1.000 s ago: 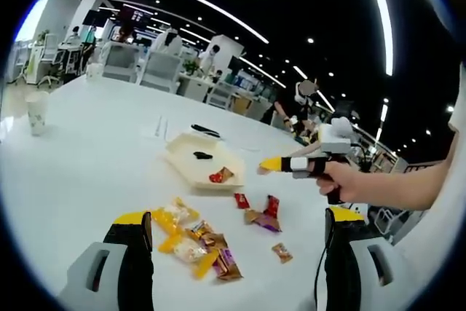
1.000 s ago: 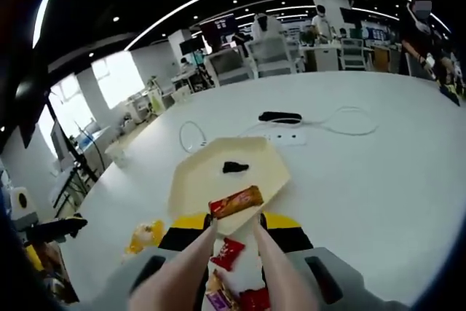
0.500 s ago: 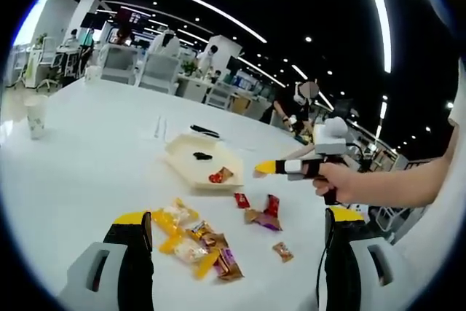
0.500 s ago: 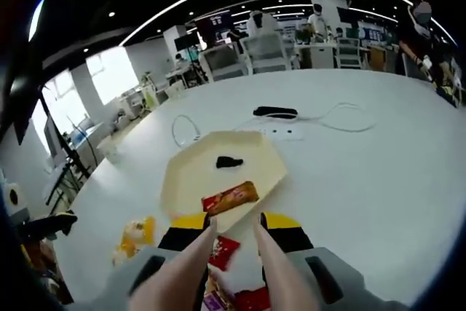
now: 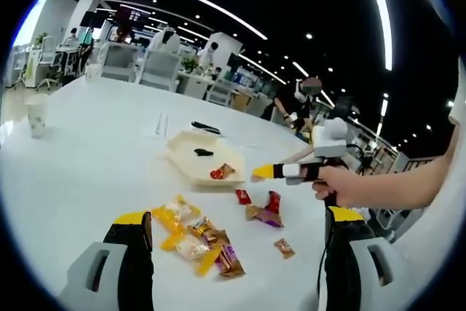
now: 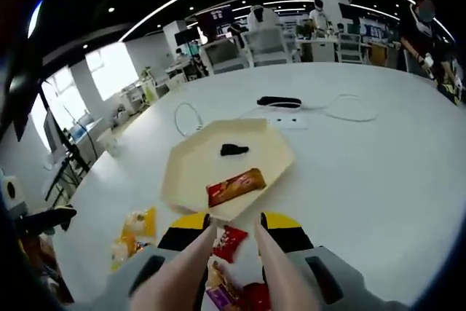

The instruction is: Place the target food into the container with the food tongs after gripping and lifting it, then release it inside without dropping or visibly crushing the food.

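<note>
On a white table [image 5: 80,151] in an open-plan office, a cream hexagonal tray [image 6: 196,172] holds a red-and-orange wrapped bar [image 6: 234,186] and, farther in, a small dark item [image 6: 232,150]; the bar lies flat near the tray's near edge, free of the tongs [image 6: 231,253]. Right gripper [image 6: 233,227] carries pale tongs whose two tips stand slightly apart just short of the tray rim, holding nothing; its own yellow-tipped jaws press the tongs' arms from both sides. Red sweets [image 6: 229,242] lie on the table between the tong arms. Left gripper [image 5: 237,249] hovers with jaws wide apart and empty above a heap of yellow and brown sweets [image 5: 193,242]; beyond it, a hand [image 5: 342,183] holds the right gripper beside the tray; a paper cup [image 5: 35,113] stands well apart at the table's far left; a white cable [image 6: 342,111] trails behind the tray.
</note>
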Demonstrator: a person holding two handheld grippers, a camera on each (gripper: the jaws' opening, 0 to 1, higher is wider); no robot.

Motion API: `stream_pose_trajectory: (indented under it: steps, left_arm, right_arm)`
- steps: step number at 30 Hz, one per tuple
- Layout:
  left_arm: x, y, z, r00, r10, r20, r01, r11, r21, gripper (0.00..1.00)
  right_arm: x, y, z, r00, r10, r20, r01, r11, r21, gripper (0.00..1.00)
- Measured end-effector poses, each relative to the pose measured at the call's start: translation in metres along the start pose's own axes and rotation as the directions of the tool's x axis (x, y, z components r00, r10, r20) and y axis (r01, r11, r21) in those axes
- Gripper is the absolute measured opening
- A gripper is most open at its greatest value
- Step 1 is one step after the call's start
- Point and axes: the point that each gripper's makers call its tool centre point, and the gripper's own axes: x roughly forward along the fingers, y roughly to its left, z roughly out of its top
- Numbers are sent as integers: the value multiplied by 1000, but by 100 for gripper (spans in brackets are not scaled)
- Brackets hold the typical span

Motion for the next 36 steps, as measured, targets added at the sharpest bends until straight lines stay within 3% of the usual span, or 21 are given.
stream_pose_trajectory:
  steps: [15,25,36]
  left_arm:
    - [-2,4,-3,1000,9,-15,-9,1000,-1,99]
    - [-5,6,1,1000,18,-3,-18,1000,-13,99]
    - [-10,8,-7,999,22,-24,-22,1000,-20,99]
  right_arm:
    - [7,6,-9,999,-42,-13,42,999,-14,28]
    - [8,2,-15,998,-68,-17,69,996,51,27]
    - [18,3,-28,994,-97,-50,102,987,123,27]
